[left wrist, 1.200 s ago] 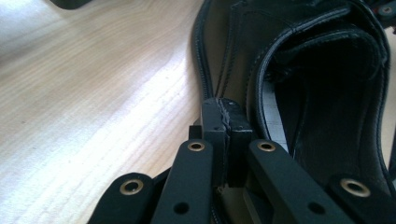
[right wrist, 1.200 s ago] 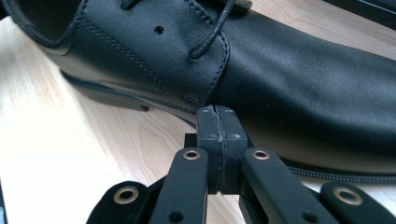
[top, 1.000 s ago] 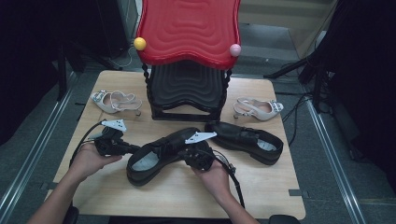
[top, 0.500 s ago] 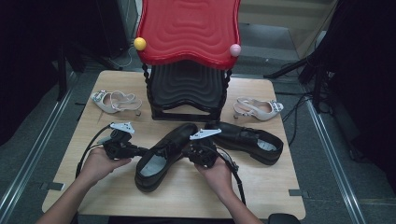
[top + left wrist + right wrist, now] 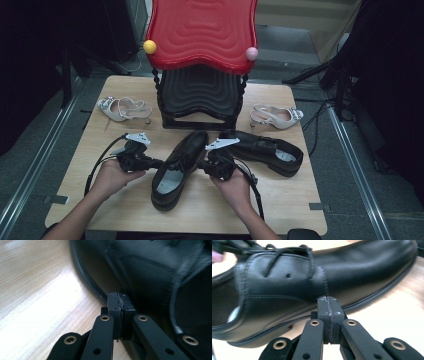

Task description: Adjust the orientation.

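A black lace-up shoe (image 5: pixel 176 167) lies on the wooden table (image 5: pixel 125 210), toe toward the black stand. My left gripper (image 5: pixel 152 163) is shut with nothing in it, its tip against the shoe's left side (image 5: pixel 140 277). On the other side my right gripper (image 5: pixel 201 165) is shut too, empty, its tip touching the shoe's side (image 5: pixel 312 282) below the laces. A second black shoe (image 5: pixel 262 150) lies to the right, toe near the first shoe.
A black ribbed stand (image 5: pixel 200 95) with a red wavy top (image 5: pixel 202 30) rises at the table's back middle. A pale slingback heel (image 5: pixel 124 108) lies back left, another (image 5: pixel 276 116) back right. Cables trail from both grippers toward the front edge.
The shoe between the grippers has swung from lying crosswise to pointing its toe at the stand. Both hands moved right with it, the left one more.
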The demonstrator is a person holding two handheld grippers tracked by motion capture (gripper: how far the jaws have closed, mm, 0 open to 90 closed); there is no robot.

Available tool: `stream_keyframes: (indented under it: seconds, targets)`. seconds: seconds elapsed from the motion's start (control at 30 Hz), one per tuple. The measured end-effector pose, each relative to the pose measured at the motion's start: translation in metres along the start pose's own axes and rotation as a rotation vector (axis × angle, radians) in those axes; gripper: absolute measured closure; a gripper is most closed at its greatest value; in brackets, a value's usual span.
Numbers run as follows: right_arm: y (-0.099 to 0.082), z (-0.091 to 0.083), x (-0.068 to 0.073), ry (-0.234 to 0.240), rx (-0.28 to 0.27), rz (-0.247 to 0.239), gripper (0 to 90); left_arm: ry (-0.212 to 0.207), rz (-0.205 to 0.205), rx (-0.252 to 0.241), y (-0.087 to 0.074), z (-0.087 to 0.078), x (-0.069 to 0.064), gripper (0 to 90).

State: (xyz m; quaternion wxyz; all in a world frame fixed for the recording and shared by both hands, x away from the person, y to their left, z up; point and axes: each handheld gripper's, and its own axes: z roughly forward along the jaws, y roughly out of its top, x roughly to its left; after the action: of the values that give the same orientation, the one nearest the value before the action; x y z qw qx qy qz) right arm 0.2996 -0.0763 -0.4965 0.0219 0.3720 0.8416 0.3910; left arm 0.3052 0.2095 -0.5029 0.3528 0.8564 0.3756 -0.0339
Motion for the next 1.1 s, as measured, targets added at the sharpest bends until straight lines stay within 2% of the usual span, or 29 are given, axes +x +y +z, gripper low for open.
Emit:
stream_keyframes:
  seconds: [0.07,0.13,0.23,0.4,0.67,0.8,0.93,1.1]
  targets:
    - [-0.001,-0.002,0.005,0.007,-0.007,-0.008,90.0,0.006,0.000,0.017,0.000,0.005,0.001,90.0]
    - [0.000,-0.001,0.006,-0.006,-0.004,-0.020,90.0,-0.003,-0.002,0.010,0.001,0.007,-0.001,90.0]
    - [0.000,-0.001,0.002,0.002,-0.004,-0.004,90.0,-0.012,-0.008,0.012,0.001,0.007,-0.002,90.0]
    - [0.001,-0.003,-0.002,-0.023,-0.007,0.007,90.0,-0.022,0.005,0.013,0.003,0.013,-0.010,90.0]
    - [0.000,-0.009,-0.009,-0.050,-0.002,0.025,90.0,-0.064,-0.025,-0.001,0.006,0.021,-0.016,90.0]
    - [0.000,-0.011,-0.012,-0.067,-0.003,0.029,90.0,-0.064,-0.031,-0.010,0.008,0.026,-0.020,90.0]
    - [-0.001,-0.015,-0.016,-0.082,-0.003,0.037,90.0,-0.081,-0.042,-0.016,0.010,0.030,-0.024,90.0]
    - [-0.002,-0.020,-0.022,-0.095,-0.018,0.048,90.0,-0.092,-0.029,-0.013,0.014,0.037,-0.030,90.0]
